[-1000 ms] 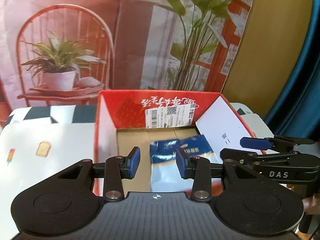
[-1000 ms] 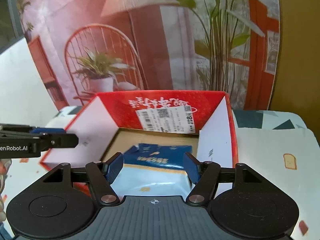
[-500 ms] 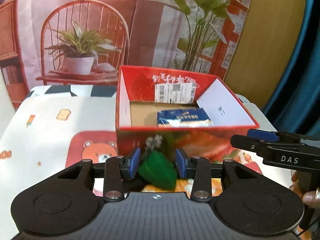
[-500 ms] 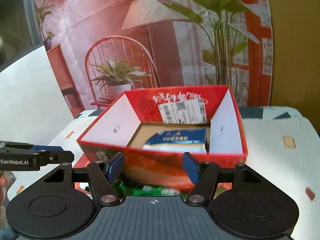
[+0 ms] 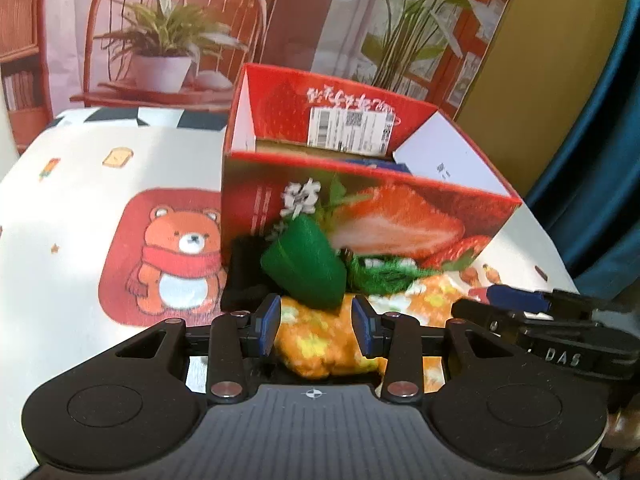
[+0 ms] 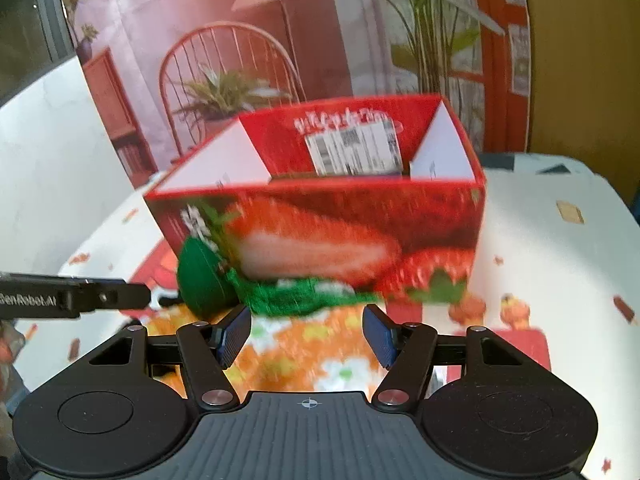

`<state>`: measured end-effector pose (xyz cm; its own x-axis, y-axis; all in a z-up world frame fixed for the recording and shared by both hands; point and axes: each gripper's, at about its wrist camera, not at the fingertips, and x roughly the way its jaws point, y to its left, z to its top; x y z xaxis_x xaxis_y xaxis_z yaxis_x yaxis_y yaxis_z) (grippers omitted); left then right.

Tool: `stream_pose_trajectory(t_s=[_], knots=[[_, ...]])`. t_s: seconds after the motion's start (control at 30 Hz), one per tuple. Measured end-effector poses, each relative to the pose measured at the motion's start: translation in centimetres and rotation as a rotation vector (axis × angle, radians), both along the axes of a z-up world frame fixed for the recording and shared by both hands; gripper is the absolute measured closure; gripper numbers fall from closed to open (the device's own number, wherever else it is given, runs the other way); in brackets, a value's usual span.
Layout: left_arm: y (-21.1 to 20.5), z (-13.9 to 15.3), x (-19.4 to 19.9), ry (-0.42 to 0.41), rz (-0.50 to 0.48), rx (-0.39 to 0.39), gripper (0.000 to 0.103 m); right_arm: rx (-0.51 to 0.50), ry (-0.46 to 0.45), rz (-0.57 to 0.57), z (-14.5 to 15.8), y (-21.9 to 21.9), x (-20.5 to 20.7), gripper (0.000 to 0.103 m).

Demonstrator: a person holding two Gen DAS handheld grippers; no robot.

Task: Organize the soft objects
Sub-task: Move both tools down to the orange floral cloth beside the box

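Printed backdrop (image 5: pixel 280 20), blue curtain (image 5: pixel 600 160)

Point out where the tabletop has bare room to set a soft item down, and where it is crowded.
Free: the white cloth left of the red box, around the bear print, and the stretch right of the box in the right wrist view. Crowded: the strip before the box front, where the green item, green yarn, black item and orange floral cloth lie packed.

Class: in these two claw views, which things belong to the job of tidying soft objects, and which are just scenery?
Job: strawberry box, green cloth, orange floral cloth, black cloth, green yarn bundle.

Scenery: bear tablecloth, printed backdrop, blue curtain.
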<state>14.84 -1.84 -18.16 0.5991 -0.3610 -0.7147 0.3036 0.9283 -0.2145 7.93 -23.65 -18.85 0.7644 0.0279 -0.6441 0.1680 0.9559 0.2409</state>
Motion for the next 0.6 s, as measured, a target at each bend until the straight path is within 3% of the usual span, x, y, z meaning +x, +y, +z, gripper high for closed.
stream_pose_trajectory(t_s=[0.2, 0.6], knots=[[0.4, -1.4, 0.2, 0.039, 0.02, -0.014, 0.062, -0.014, 0.055, 0.035, -2.8, 0.8, -0.7, 0.044], [0.5, -3.1, 1.5, 0.108, 0.034, -0.033, 0.062, -0.023, 0.05, 0.075, -3.8, 0.7, -0.5, 0.042]])
